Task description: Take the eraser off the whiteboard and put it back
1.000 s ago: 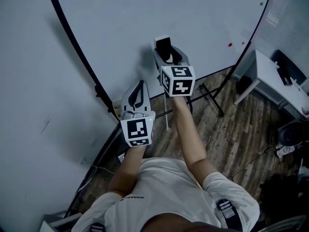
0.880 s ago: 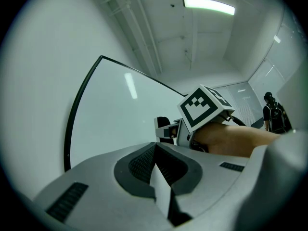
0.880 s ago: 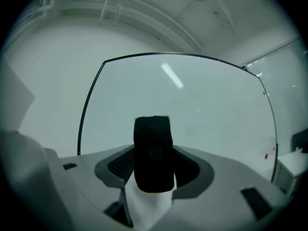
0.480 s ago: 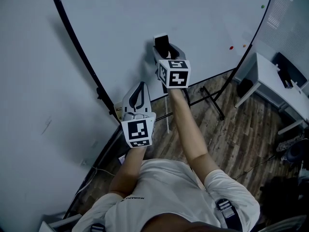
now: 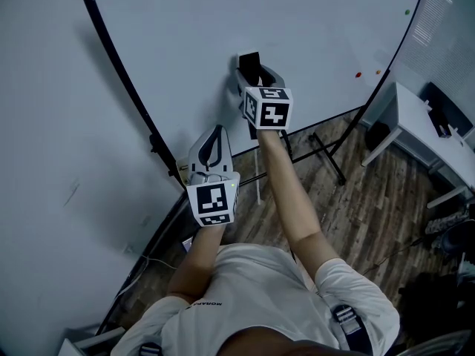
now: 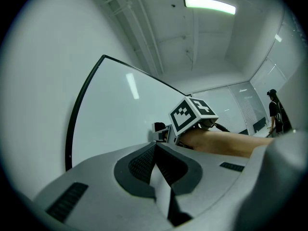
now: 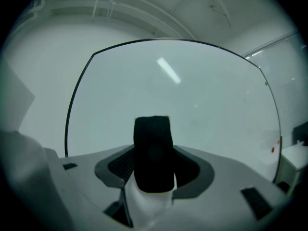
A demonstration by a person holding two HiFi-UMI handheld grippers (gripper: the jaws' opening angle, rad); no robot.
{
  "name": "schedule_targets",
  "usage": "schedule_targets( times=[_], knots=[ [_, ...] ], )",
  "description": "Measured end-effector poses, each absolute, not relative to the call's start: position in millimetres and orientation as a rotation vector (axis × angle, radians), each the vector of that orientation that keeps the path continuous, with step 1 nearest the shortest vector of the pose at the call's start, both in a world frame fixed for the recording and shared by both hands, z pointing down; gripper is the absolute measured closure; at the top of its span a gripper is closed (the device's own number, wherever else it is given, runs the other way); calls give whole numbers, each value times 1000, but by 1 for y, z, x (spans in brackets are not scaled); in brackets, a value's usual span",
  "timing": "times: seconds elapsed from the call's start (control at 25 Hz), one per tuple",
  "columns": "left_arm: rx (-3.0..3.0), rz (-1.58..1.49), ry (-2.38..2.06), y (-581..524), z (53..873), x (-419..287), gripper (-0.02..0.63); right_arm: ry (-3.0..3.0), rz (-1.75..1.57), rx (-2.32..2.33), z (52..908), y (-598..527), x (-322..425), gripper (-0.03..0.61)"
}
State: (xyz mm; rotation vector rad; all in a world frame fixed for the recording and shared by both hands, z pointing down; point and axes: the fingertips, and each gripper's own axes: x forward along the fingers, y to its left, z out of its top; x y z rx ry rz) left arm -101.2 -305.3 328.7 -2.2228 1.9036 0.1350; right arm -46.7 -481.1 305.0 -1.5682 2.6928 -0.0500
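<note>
The eraser (image 7: 153,153), black felt on a white body, stands upright between the jaws of my right gripper (image 7: 153,170), which is shut on it. In the head view the eraser (image 5: 250,67) is right up at the whiteboard (image 5: 260,21), with the right gripper (image 5: 256,78) behind it; whether the felt touches the board I cannot tell. My left gripper (image 5: 214,141) hangs lower and to the left, near the board's black bottom frame. Its jaws are shut on nothing, as the left gripper (image 6: 156,150) view shows. That view also catches the right gripper (image 6: 192,114) by the board.
The whiteboard's stand legs (image 5: 326,150) spread over the wooden floor under the board. A white desk (image 5: 423,117) stands at the right. Small red and green magnets (image 5: 358,74) dot the board's right side. A person (image 6: 274,107) stands far off in the left gripper view.
My right gripper has moved a little further toward the whiteboard with the eraser in it. The left gripper has kept still.
</note>
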Motion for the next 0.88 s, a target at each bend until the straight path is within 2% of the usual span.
schedule_targets(
  times=[0.56, 0.68, 0.88],
  knots=[
    [-2236, 132, 1899, -312, 330, -101, 611, 2713, -47, -1559, 308, -495, -52, 339],
    [-2242, 130, 1889, -312, 331, -99, 611, 2730, -32, -1549, 308, -494, -52, 297],
    [-2259, 121, 1876, -313, 335, -95, 611, 2741, -4, -1535, 307, -487, -51, 285]
  ],
)
